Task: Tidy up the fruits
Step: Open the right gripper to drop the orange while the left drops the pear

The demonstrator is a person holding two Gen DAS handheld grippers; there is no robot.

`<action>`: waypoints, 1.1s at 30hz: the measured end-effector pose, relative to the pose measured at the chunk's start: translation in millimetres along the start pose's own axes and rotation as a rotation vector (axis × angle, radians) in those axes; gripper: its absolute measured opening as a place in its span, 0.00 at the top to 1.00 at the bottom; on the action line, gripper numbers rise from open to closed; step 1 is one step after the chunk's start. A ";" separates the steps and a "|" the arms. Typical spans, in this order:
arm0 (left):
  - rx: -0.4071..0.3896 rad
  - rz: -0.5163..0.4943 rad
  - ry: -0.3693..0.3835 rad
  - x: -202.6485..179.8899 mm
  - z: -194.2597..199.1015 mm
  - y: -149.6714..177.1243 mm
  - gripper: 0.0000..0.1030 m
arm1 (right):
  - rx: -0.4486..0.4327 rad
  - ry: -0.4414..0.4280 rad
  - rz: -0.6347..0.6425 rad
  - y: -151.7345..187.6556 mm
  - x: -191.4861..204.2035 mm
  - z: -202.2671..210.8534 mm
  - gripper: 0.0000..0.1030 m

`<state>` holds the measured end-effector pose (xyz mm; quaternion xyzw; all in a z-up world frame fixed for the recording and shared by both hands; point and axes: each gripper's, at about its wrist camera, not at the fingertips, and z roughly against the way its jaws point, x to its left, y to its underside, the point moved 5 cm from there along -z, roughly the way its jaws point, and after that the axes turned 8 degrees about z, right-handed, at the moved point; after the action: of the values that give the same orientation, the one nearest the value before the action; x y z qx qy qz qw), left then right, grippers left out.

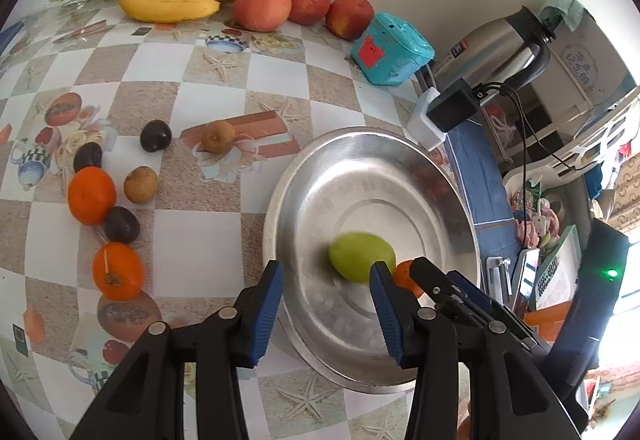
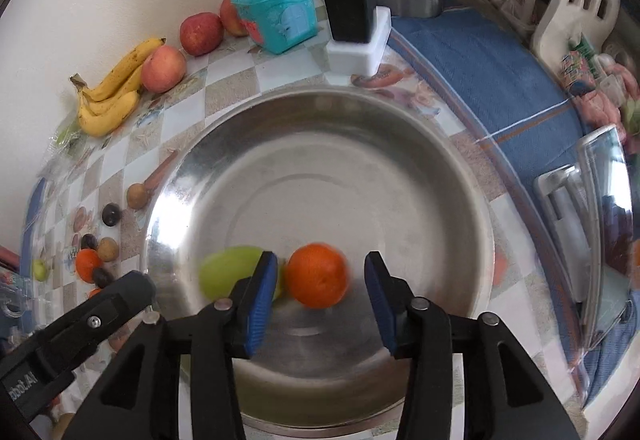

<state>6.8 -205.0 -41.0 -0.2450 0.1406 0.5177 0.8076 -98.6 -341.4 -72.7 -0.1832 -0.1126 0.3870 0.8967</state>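
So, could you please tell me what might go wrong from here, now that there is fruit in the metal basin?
1. The green fruit and the orange look motion-blurred in the metal basin, so they may roll on and knock each other.
2. The left gripper and right gripper sit close together over the basin and could collide.
3. The basin sits near the table's edge; a bump might push it off.

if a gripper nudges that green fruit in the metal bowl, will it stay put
Probably not. The green fruit is smooth and rounded, so it would likely roll on the slick steel bowl. It shows blurred, perhaps already moving. The orange beside it might stop it.
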 end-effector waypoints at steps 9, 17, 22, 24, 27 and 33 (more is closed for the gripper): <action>-0.057 0.056 -0.156 35.0 10.4 -15.0 0.20 | -0.035 -0.011 0.029 -3.3 6.3 5.0 0.28; -0.147 0.114 -0.364 84.7 31.2 -30.1 0.00 | -0.058 -0.024 0.057 -3.3 17.9 5.7 0.10; -0.183 0.121 -0.456 110.7 44.7 -35.1 0.00 | -0.075 -0.039 0.052 -3.8 27.5 10.1 0.09; -0.199 0.107 -0.500 118.2 51.0 -38.1 0.00 | -0.072 -0.046 0.057 -3.3 34.5 10.2 0.09; -0.223 0.110 -0.531 128.3 62.2 -43.3 0.00 | -0.054 -0.047 0.071 -0.8 46.8 9.5 0.09; -0.273 0.116 -0.596 150.8 90.3 -50.6 0.00 | -0.022 -0.068 0.106 5.9 79.9 11.4 0.09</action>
<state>114.2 -57.8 -25.0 -0.1806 -0.1588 0.6258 0.7420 -52.5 -276.1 -60.0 -0.1854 -0.1374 0.4389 0.8684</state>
